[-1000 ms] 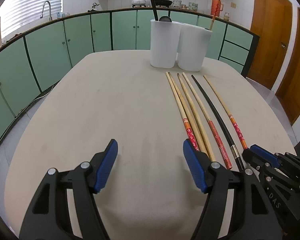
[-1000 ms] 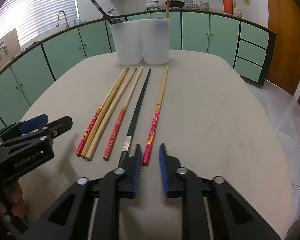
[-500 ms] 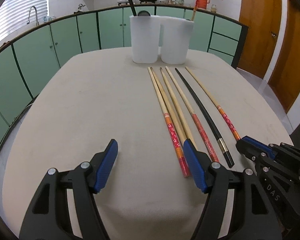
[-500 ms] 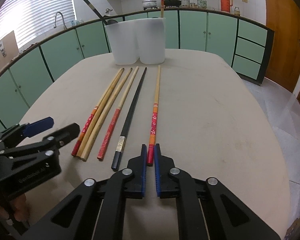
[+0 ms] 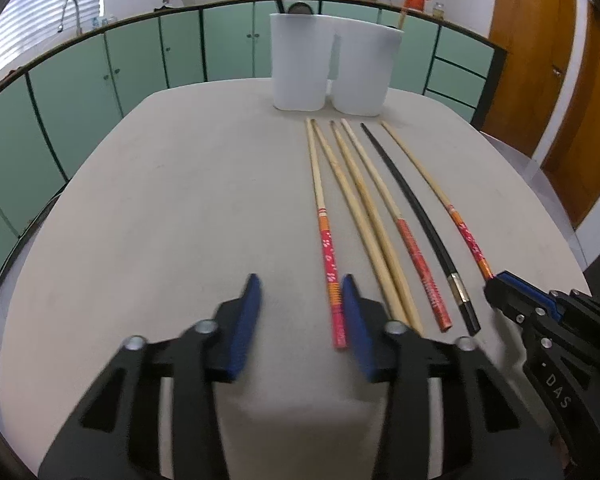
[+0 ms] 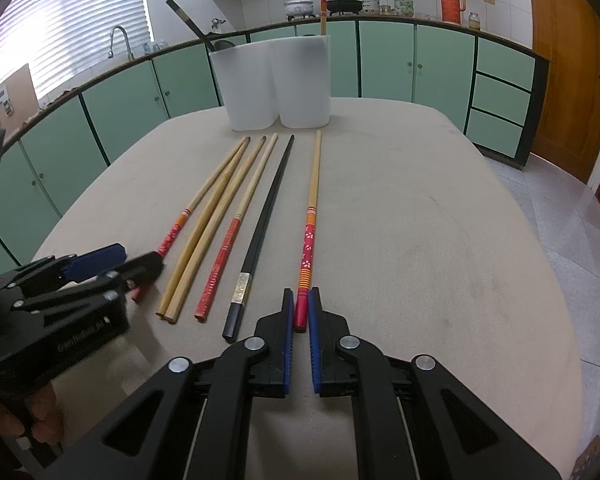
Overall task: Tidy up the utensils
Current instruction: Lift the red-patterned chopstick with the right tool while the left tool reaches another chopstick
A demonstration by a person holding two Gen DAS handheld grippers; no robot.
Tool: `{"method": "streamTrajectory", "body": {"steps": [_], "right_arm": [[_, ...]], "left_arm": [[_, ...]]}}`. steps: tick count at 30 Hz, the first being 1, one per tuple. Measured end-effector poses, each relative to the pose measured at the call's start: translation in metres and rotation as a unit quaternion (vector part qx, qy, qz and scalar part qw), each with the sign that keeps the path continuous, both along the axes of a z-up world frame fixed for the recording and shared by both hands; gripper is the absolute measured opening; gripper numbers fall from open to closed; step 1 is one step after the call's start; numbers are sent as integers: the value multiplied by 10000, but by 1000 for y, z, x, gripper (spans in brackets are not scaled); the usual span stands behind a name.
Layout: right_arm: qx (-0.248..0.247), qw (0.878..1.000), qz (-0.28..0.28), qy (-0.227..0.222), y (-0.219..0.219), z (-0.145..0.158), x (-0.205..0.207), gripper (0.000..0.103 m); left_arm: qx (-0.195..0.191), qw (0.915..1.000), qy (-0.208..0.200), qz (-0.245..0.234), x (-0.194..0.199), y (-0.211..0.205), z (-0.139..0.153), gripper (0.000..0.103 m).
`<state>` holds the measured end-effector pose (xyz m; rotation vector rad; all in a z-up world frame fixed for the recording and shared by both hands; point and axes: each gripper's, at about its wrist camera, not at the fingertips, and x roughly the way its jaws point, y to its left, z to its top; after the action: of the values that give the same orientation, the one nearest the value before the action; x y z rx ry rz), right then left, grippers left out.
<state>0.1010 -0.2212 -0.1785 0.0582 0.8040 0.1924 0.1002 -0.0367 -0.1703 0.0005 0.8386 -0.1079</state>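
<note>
Several long chopsticks lie side by side on the beige table [image 5: 160,220]. My right gripper [image 6: 300,312] is shut on the red floral end of the rightmost chopstick [image 6: 310,224], which lies on the table. My left gripper [image 5: 300,316] is open, its jaws partly closed, just left of the leftmost red floral chopstick [image 5: 326,248], whose end lies beside its right finger [image 5: 356,320]. Between these lie two plain bamboo chopsticks [image 6: 208,232], a red-handled one [image 6: 224,256] and a black one [image 6: 266,216]. Two white containers [image 6: 276,80] stand at the far end, one holding a black utensil, the other a red chopstick.
Green cabinets [image 5: 100,80] and a counter with pots curve behind the table. Wooden doors [image 5: 540,60] stand at the right. The right gripper also shows in the left wrist view [image 5: 500,284], and the left gripper in the right wrist view [image 6: 112,260].
My right gripper closed onto the red end of the rightmost chopstick. My left gripper moved right toward the leftmost chopstick and its jaws narrowed.
</note>
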Motion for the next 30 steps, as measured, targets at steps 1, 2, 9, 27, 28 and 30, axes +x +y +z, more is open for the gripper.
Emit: {"method": "streamTrajectory", "body": {"steps": [1, 2, 9, 27, 28, 30], "right_arm": [[-9, 10000, -19, 0, 0, 0, 0, 7], [-10, 10000, -39, 4, -1, 0, 0, 7], [-41, 9997, -220, 51, -9, 1, 1, 6], [142, 9998, -145, 61, -18, 1, 4, 15], [140, 9998, -107, 76, -19, 1, 3, 16], [140, 9998, -66, 118, -21, 0, 1, 17]], "left_arm": [[-1, 10000, -2, 44, 0, 2, 0, 23], [-11, 10000, 1, 99, 0, 5, 0, 20], [124, 9990, -1, 437, -1, 19, 2, 5], [-72, 9988, 161, 463, 14, 36, 3, 11], [-69, 9989, 158, 437, 13, 36, 3, 11], [-73, 9991, 152, 383, 12, 37, 2, 11]]}}
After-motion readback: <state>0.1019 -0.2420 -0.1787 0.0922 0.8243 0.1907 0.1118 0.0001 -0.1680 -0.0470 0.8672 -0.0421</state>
